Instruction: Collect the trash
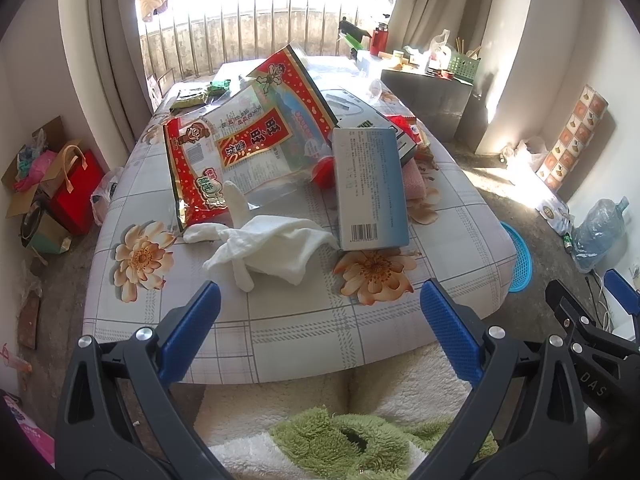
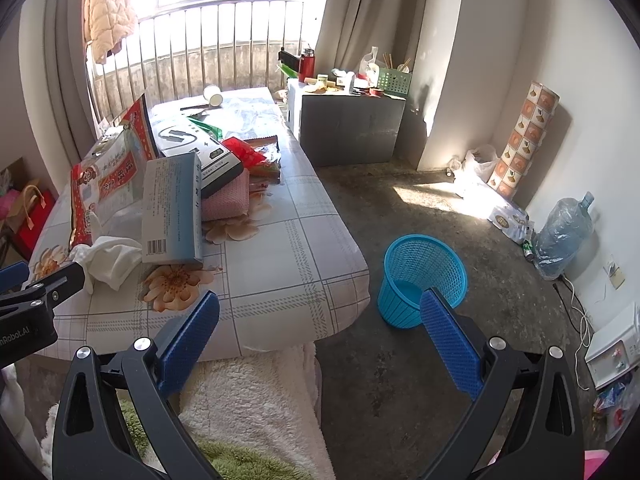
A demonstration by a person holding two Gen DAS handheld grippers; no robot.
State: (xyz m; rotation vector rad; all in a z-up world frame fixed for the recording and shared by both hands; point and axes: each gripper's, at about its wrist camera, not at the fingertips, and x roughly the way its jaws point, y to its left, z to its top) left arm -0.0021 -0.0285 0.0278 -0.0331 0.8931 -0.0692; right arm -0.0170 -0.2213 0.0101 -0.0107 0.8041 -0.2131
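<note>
Both claws, left and right, gape wide and hold nothing; tissue lies on the bed just left of the box, looks light and limp, so I'd pinch its bunched middle.

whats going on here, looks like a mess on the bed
A person is holding a two-finger gripper in each hand over the near end of a bed. Both the left gripper and the right gripper are open and hold nothing. Trash lies on the bed: a white tissue, a red snack bag and a box. A blue basket stands on the floor beside the bed and looks empty, so collecting seems not yet started.
</note>
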